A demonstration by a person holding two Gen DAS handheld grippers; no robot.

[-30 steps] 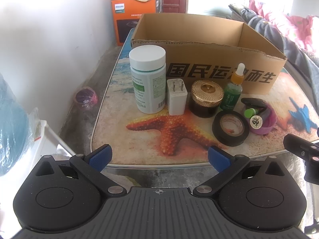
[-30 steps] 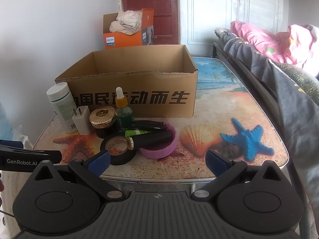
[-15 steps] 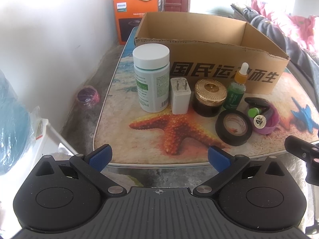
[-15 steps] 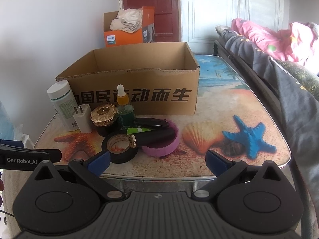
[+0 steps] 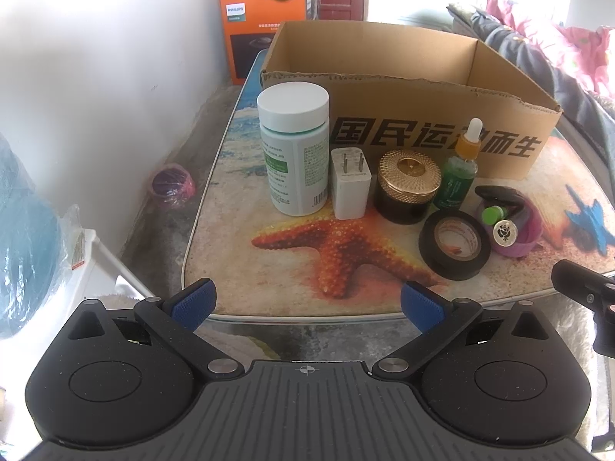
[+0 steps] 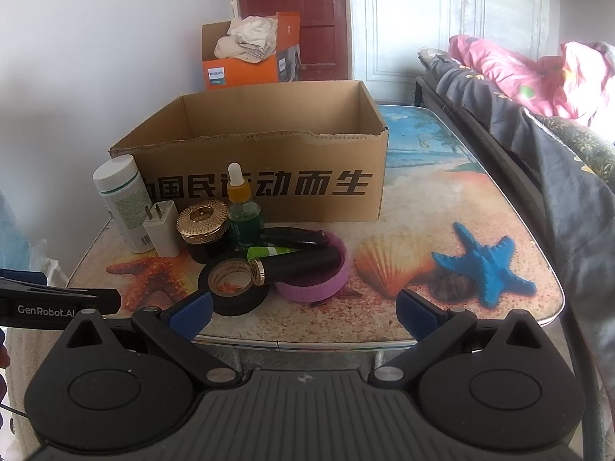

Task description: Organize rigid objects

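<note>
An open cardboard box (image 5: 423,88) (image 6: 269,161) stands on the table. In front of it stand a white pill bottle (image 5: 294,150) (image 6: 123,203), a white charger plug (image 5: 350,183) (image 6: 161,228), a gold-lidded dark jar (image 5: 407,186) (image 6: 203,230) and a green dropper bottle (image 5: 459,171) (image 6: 243,211). A black tape roll (image 5: 455,245) (image 6: 233,286) lies beside a purple bowl (image 5: 526,230) (image 6: 315,286) holding a black tube (image 6: 296,265). My left gripper (image 5: 305,301) and right gripper (image 6: 303,311) are open and empty, at the table's near edge.
An orange Philips box (image 5: 265,11) (image 6: 250,55) with cloth stands behind. A white wall is on the left, a bed with bedding (image 6: 538,115) on the right. A purple item (image 5: 172,185) lies on the floor. The tabletop (image 6: 442,199) carries a beach print.
Both grippers have moved slightly closer to the table and objects; the view has shifted a little. Both stay open and empty.
</note>
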